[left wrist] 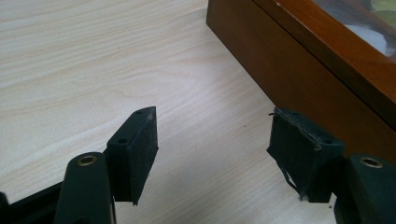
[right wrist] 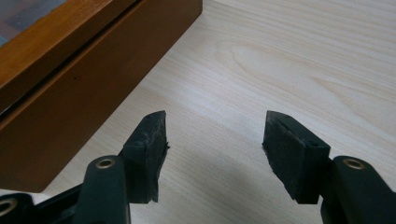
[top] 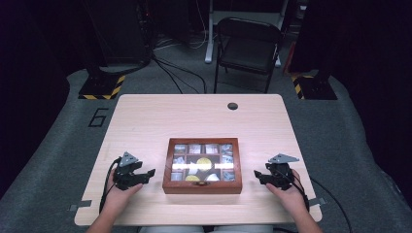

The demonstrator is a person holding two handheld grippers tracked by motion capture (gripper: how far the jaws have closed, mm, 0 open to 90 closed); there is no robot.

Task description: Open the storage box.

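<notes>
We see the brown wooden glass-lidded box (top: 202, 166) lying mid-table, long axis crosswise, flanked by our left gripper (top: 148, 174) and right gripper (top: 257, 175), each just beside one short end, jaws parted, gripping nothing, about equally near.

Wooden box (top: 202, 186) mid table (top: 145, 116); left gripper (top: 148, 174) & right gripper (top: 257, 175) flank it (both jaws apart, empty).
</notes>
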